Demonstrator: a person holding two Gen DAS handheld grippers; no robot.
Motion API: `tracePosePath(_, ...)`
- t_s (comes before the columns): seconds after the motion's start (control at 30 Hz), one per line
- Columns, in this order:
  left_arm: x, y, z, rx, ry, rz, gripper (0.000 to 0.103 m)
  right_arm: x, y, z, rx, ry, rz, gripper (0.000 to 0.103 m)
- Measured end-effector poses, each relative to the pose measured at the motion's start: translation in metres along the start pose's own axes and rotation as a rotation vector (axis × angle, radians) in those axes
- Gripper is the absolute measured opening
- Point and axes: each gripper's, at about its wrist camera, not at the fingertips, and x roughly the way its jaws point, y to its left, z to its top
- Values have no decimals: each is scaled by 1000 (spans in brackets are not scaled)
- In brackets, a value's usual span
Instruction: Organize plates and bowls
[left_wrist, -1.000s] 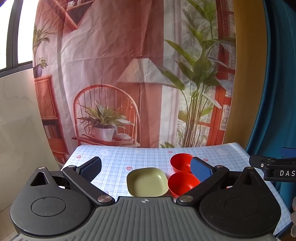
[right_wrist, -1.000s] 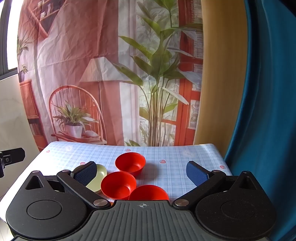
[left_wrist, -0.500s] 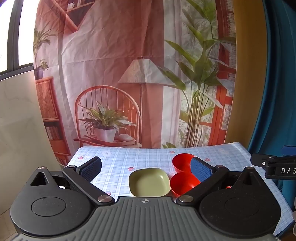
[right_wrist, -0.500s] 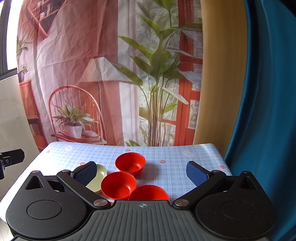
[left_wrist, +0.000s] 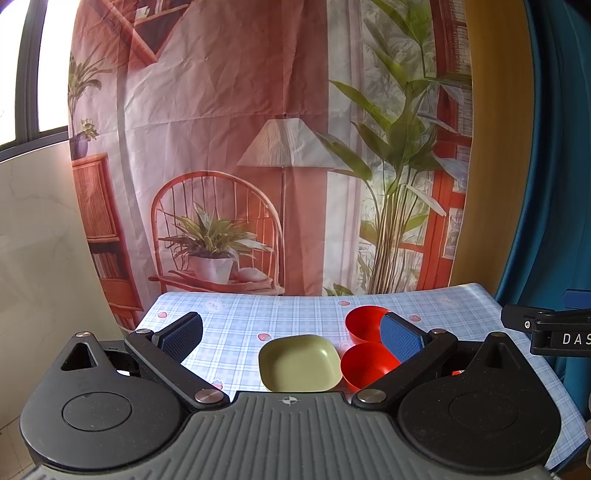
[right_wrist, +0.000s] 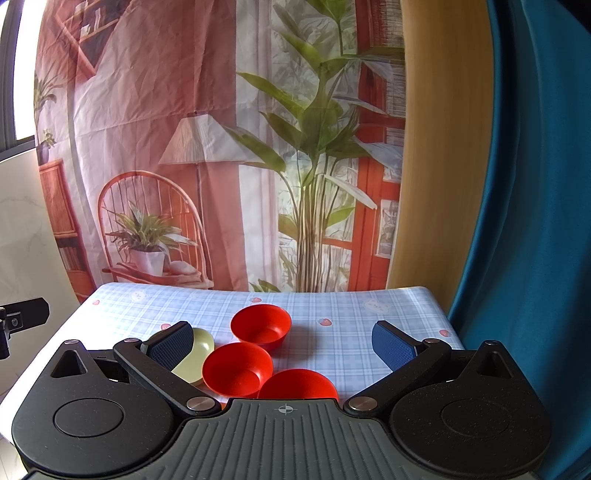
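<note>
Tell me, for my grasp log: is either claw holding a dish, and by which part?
Nothing held: left claw and right claw are both open.

Table (right_wrist: 369, 310) right half bare, free passage there. Three red bowls (right_wrist: 238, 367) and green plate (right_wrist: 194, 350) clustered touching at centre-left, blocking low approach. Far edge backed by hanging backdrop (right_wrist: 221, 147).

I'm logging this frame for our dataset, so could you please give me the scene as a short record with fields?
surface: table with blue checked cloth
dishes: green plate; three red bowls, far, middle, near
layout: all separate, nothing stacked; plate left of middle bowl
left gripper: open, empty, above the table
right gripper: open, empty, above the table
backdrop: printed room scene, blue curtain at right
</note>
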Motion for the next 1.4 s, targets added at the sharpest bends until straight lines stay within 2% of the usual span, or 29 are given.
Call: tracePosePath(1.4, -2, 3, 1, -2, -3, 1, 103, -1, 1, 1, -1, 0, -2, 103)
